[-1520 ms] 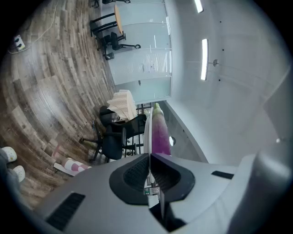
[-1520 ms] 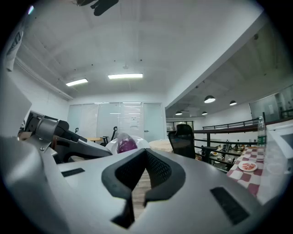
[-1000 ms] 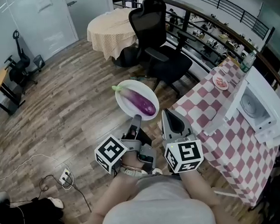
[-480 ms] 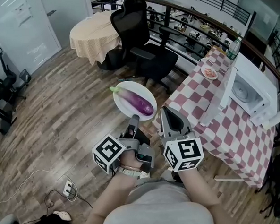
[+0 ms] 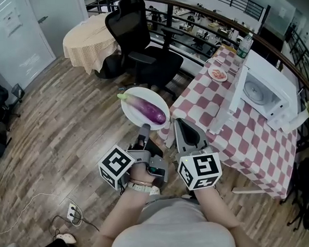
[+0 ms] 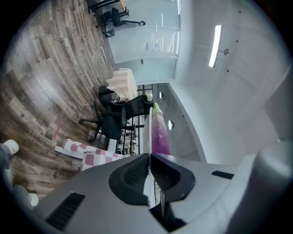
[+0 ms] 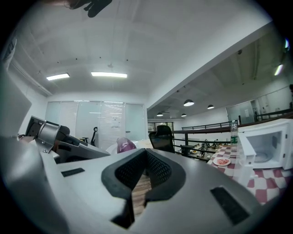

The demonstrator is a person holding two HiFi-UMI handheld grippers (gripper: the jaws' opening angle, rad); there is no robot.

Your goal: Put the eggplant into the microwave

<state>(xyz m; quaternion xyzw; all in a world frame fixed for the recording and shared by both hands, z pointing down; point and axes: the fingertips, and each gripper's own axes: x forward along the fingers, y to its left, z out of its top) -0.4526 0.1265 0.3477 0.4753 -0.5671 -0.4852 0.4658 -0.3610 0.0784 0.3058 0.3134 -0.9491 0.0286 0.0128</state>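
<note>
A purple eggplant point(image 5: 148, 108) lies on a white plate point(image 5: 131, 112) held level above the wooden floor. My left gripper point(image 5: 144, 129) is shut on the plate's near rim. In the left gripper view the plate point(image 6: 148, 132) shows edge-on between the pads, with the eggplant point(image 6: 160, 133) just past it. My right gripper point(image 5: 179, 123) hangs beside it, shut and empty; its pads point(image 7: 158, 171) meet at the tips. The white microwave point(image 5: 270, 90) stands at the right on the checked table point(image 5: 239, 136), its door point(image 5: 235, 97) swung open. The right gripper view shows the microwave point(image 7: 268, 145) too.
A black office chair point(image 5: 144, 48) stands just beyond the plate, with a round cloth-covered table point(image 5: 87, 43) behind it. A small dish of food point(image 5: 218, 73) and a water bottle point(image 5: 244, 46) sit on the checked table. A power strip point(image 5: 71, 209) and cable lie on the floor.
Both grippers and the plate with the eggplant have moved on together toward the checked table; the microwave and chair now show closer in the head view. Both grippers stay shut.
</note>
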